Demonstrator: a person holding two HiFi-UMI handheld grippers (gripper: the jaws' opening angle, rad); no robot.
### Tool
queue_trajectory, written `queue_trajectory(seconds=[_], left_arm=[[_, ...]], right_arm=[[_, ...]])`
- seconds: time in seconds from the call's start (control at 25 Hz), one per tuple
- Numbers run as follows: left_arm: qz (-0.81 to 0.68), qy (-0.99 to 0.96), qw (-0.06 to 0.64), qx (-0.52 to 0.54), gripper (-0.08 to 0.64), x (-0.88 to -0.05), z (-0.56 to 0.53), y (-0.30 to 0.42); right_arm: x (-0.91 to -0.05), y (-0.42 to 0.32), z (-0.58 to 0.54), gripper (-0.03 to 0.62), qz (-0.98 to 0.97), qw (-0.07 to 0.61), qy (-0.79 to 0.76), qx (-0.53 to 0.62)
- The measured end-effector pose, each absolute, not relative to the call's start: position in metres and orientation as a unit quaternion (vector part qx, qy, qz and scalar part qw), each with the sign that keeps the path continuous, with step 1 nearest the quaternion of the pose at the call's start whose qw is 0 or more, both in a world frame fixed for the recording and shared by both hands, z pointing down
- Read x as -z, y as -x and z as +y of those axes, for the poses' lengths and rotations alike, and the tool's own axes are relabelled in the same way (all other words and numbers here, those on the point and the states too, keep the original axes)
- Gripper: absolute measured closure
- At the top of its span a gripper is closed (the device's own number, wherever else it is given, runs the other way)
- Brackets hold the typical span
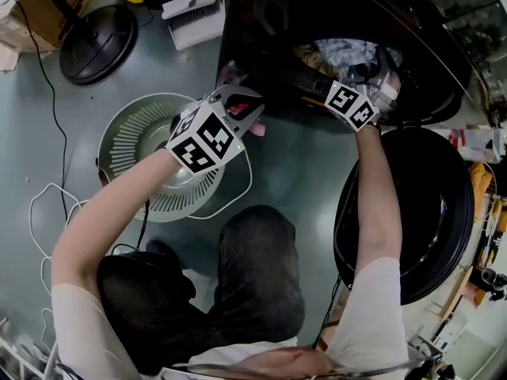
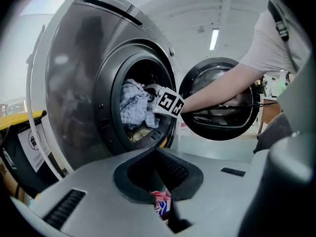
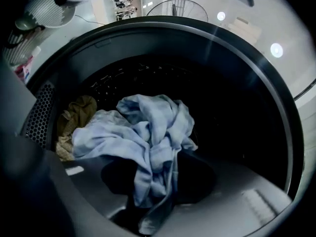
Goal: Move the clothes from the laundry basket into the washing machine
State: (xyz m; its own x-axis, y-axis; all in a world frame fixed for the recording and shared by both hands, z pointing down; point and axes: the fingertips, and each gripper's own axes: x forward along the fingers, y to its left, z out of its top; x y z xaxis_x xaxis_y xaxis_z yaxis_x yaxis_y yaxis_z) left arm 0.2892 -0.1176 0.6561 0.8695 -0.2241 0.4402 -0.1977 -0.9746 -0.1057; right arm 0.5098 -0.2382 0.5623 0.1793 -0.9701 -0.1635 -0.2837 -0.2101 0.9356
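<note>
In the head view, the person is crouching at the bottom centre of the frame, in front of the washing machine (image 1: pixel 261 22) that is filling the top. The left gripper (image 1: pixel 252 115) is sitting just left of centre, above the right rim of the white laundry basket (image 1: pixel 139 137). A scrap of red patterned cloth (image 1: pixel 257 127) is hanging from its tip. The right gripper (image 1: pixel 368 76) is reaching into the drum opening at the upper right. The round door (image 1: pixel 412 212) is lying open at the right edge.

In the left gripper view, the 2 jaws are pressing together at the lower centre and pinching the red patterned cloth, which is showing red, white and blue between the pads. Beyond them, the drum mouth is sitting left of centre with a light blue garment (image 2: pixel 134 107) bunched inside. The right gripper's marker cube is sitting at the opening, just beside that garment.

In the right gripper view, the jaws are closing on the light blue garment at the bottom centre. The fabric is running up from the pads and spreading across the middle of the dark drum. A tan cloth (image 3: pixel 74 115) is lying at the centre left, touching the garment's left edge.
</note>
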Motion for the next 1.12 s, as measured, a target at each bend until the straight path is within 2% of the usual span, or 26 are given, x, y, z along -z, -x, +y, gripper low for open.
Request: queue_trajectory(seconds=[0.08, 0.12, 0.16, 0.2, 0.64, 1.0, 1.12], left_arm=[[0.109, 0.965, 0.031, 0.238, 0.554, -0.661, -0.116, -0.281], [0.111, 0.964, 0.030, 0.240, 0.554, -0.663, -0.116, -0.277], [0.114, 0.963, 0.029, 0.241, 0.554, -0.663, -0.117, -0.274], [0.116, 0.963, 0.029, 0.242, 0.554, -0.663, -0.119, -0.272], [0.118, 0.968, 0.019, 0.221, 0.554, -0.648, -0.128, -0.274], [0.089, 0.969, 0.050, 0.227, 0.554, -0.638, -0.122, -0.271], [0.101, 0.970, 0.041, 0.216, 0.554, -0.626, -0.130, -0.269]], right_arm=[[-0.593, -0.519, -0.256, 0.418, -0.500, 0.443, -0.643, 0.374], [-0.621, -0.524, -0.267, 0.337, -0.522, 0.480, -0.627, 0.322], [-0.647, -0.527, -0.275, 0.151, -0.539, 0.517, -0.605, 0.276], [-0.664, -0.526, -0.277, 0.123, -0.547, 0.542, -0.586, 0.252], [-0.667, -0.515, -0.253, 0.123, -0.556, 0.563, -0.551, 0.265], [-0.656, -0.516, -0.227, 0.123, -0.574, 0.537, -0.573, 0.232], [-0.658, -0.516, -0.215, 0.123, -0.570, 0.542, -0.573, 0.230]])
